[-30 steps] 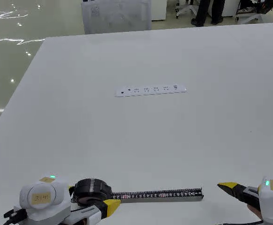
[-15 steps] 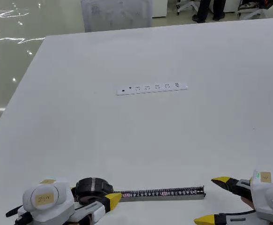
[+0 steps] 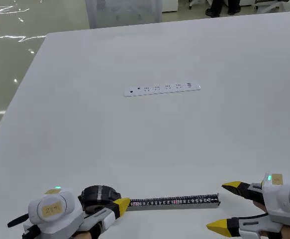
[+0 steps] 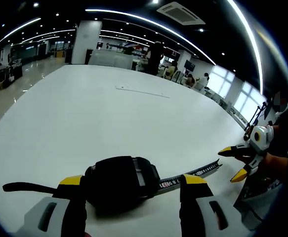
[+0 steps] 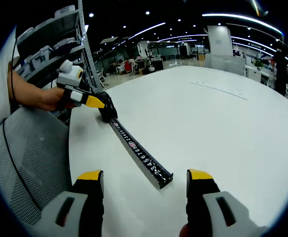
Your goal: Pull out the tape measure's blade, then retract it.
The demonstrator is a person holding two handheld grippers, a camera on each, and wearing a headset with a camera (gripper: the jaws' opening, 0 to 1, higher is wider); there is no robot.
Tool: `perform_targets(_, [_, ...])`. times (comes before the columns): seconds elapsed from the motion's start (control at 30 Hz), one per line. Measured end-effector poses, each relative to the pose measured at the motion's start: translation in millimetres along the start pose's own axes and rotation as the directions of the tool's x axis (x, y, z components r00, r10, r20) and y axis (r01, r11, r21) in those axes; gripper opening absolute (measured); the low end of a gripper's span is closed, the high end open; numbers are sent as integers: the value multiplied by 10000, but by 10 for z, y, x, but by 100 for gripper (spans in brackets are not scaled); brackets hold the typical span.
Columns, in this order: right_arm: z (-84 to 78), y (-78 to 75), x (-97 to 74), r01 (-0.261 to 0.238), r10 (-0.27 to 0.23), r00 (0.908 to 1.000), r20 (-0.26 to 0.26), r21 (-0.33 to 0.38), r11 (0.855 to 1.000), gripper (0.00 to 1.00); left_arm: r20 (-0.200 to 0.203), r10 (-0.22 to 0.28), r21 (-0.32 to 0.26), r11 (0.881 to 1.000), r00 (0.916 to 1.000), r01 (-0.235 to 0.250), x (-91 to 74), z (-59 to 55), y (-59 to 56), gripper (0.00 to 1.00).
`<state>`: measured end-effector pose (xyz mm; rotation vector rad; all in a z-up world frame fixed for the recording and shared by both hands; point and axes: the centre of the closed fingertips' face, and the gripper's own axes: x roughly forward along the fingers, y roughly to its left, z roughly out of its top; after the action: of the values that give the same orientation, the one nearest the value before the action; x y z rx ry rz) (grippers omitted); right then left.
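One tape measure (image 3: 99,197) sits on the worktop (image 3: 149,139), its black case gripped between the jaws of the left claw (image 4: 132,180). Its blade (image 3: 174,201) lies drawn out flat, pointing from that claw toward the right claw (image 3: 224,206), and ends just short of its wide-spread, empty jaws. A power strip (image 3: 162,88) lies well beyond both.

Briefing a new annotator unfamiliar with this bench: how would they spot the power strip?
Start at the white table, then look past the black tape measure at its near edge toward the middle. The power strip lies there alone: a flat white bar with a row of sockets.
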<state>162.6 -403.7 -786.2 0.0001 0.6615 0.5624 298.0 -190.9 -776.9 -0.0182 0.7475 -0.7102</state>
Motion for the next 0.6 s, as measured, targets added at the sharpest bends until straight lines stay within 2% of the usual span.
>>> perform_targets(0.13, [-8,-7,23,-108,106,9999,-108,-206,9997,66,-14,335,204,9992,9994,-335,31,-15,27,74])
perform_targets(0.37, [-29,-51,51,-200,191,9997,-181,-540,9983,59,57,564,-97,9984,9984,-563,49,-9,73,71])
perform_targets(0.6, [-71,-99,62,-257,238,9994,-249,-775,9967,51,53,827,-63,9966,9966,-827,76,-17,90,70])
